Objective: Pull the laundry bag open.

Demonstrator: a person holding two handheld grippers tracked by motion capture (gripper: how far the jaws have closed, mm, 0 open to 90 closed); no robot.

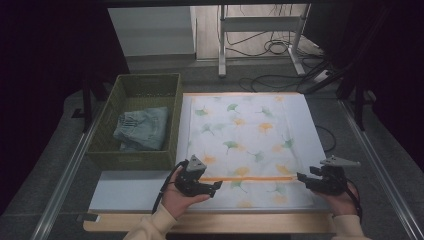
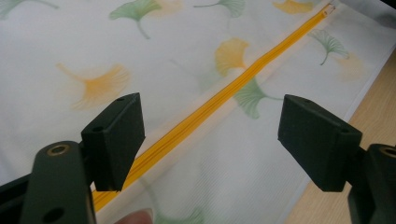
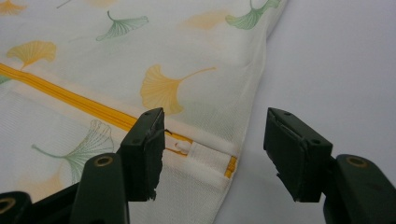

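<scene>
Ginkgo-print laundry bag (image 1: 247, 145) lies flat on the bench (image 1: 135, 192), its orange zipper (image 1: 250, 178) near the front edge. Left gripper (image 1: 216, 187) and right gripper (image 1: 300, 176) gape wide at the zipper's two ends, holding nothing.

My laundry bag (image 1: 245, 145) lies flat and spread out on the white board, just beside the green basket. It is white mesh printed with green and orange ginkgo leaves. Its orange zipper (image 1: 250, 178) runs straight across near my edge, closed, the pull (image 3: 180, 147) at the right end.
</scene>
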